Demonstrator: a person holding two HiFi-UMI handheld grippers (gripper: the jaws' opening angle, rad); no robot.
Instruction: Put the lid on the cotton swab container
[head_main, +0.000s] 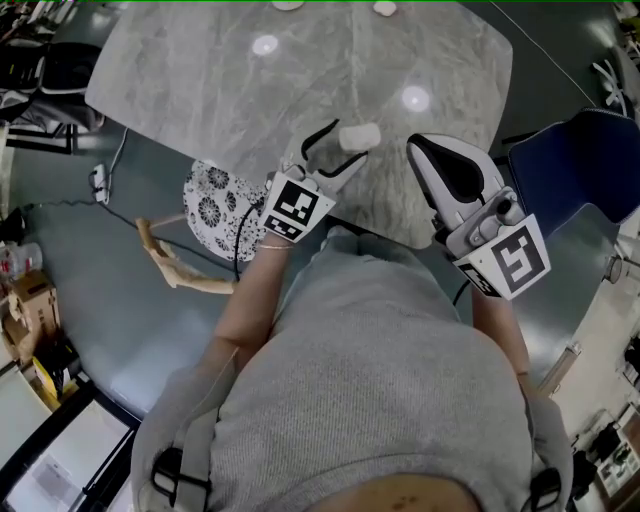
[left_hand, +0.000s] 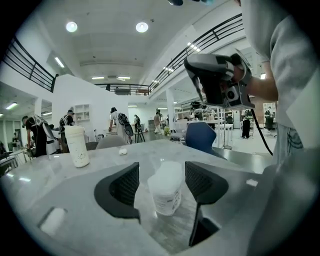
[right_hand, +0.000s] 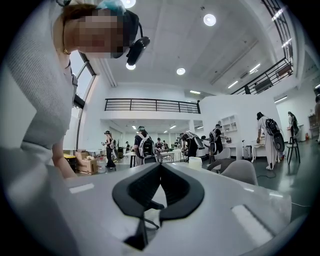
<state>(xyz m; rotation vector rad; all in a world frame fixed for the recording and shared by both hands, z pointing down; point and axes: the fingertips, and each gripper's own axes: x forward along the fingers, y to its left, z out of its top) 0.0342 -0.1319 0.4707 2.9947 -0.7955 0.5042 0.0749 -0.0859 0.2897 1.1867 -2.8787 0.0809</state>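
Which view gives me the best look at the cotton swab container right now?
The left gripper view: the cotton swab container stands close up, between the open jaws of the left gripper. The head view shows it small, from above, by that gripper's tips. The right gripper view does not show it.

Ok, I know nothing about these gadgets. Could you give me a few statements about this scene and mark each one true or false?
1. The left gripper's jaws stand apart, with a small white container between them. True.
2. The right gripper's jaws are wide open. False: they are shut, with nothing between them.
3. The right gripper rests flat on the table. False: it is held in the air, off the table.
4. A blue chair stands beside the table. True.
5. A taller white bottle stands farther back on the table. True.
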